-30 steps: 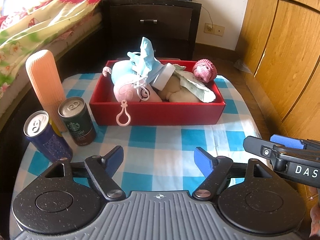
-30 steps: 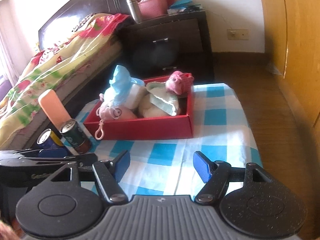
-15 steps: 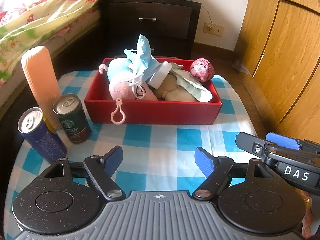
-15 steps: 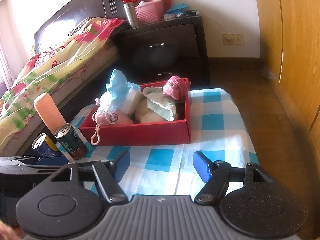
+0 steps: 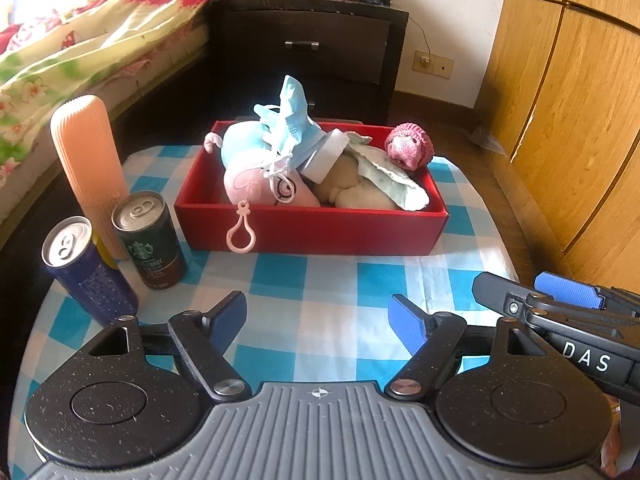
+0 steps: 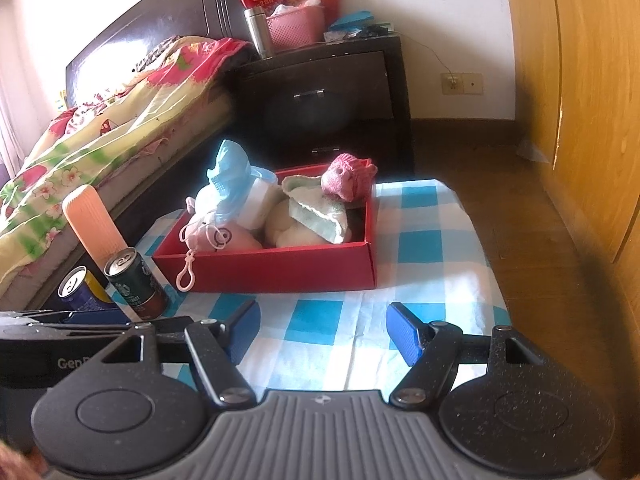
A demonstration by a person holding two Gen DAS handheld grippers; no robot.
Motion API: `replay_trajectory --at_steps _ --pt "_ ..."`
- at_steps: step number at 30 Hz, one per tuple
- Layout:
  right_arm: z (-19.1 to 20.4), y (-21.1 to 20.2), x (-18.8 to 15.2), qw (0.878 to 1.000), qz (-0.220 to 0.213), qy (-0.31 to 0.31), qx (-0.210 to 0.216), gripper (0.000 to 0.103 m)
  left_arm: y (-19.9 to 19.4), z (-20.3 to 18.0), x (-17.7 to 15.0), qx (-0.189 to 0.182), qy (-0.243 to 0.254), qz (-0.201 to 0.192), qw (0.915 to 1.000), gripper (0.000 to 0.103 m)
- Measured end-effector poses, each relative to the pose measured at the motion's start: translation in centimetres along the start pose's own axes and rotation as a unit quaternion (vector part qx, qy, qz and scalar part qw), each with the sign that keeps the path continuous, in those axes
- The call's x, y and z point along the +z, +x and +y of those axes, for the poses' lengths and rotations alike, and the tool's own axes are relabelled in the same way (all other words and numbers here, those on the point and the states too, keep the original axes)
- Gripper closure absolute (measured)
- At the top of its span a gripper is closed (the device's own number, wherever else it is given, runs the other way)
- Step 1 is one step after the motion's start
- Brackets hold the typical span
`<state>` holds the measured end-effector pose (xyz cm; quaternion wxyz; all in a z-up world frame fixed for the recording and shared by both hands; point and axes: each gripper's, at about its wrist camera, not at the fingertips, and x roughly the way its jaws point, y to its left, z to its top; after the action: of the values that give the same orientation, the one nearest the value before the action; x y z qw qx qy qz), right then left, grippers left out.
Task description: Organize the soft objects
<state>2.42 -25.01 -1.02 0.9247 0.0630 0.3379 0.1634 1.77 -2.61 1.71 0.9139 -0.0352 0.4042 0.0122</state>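
Observation:
A red box [image 5: 320,232] [image 6: 280,268] stands on the blue-checked table and holds soft things: a pink plush [image 5: 256,184] with a pink clip hanging over the front wall, a blue face mask [image 5: 292,120], a cream plush under a pale green cloth [image 5: 392,184], and a pink knitted ball [image 5: 410,151] [image 6: 348,176] at the back right corner. My left gripper [image 5: 318,320] is open and empty above the table's near edge. My right gripper [image 6: 322,330] is open and empty, to the right of the left one.
Two drink cans [image 5: 150,240] [image 5: 86,268] and a tall peach ribbed container [image 5: 90,168] stand left of the box. A bed [image 6: 100,128] lies on the left, a dark nightstand [image 5: 308,48] behind, wooden wardrobe doors [image 5: 568,120] on the right.
Both grippers have pulled back and risen a little from the box, which now looks smaller. Both stay open and empty. Nothing on the table has moved.

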Motion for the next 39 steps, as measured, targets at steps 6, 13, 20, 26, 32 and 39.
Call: replay_trajectory --at_steps 6,13,20,26,32,39 --pt "0.0 0.05 0.04 1.0 0.001 0.002 0.002 0.055 -0.01 0.04 -0.01 0.0 0.0 0.0 1.0 0.027" --pt "-0.06 0.02 -0.01 1.0 0.001 0.003 0.002 0.055 0.02 0.0 -0.06 0.0 0.0 0.0 1.0 0.027" --pt "-0.06 0.03 0.0 1.0 0.001 0.003 0.002 0.055 0.05 -0.01 -0.09 0.001 0.0 0.0 1.0 0.027" --pt "-0.1 0.01 -0.01 1.0 0.001 0.002 0.002 0.055 0.06 -0.02 -0.1 0.001 0.0 0.0 1.0 0.027" --pt "-0.11 0.04 -0.03 1.0 0.001 0.003 0.002 0.055 0.07 -0.02 -0.09 0.001 0.0 0.0 1.0 0.027" --pt "-0.2 0.07 -0.19 1.0 0.001 0.003 0.001 0.055 0.06 0.03 -0.1 0.001 0.0 0.001 1.0 0.026"
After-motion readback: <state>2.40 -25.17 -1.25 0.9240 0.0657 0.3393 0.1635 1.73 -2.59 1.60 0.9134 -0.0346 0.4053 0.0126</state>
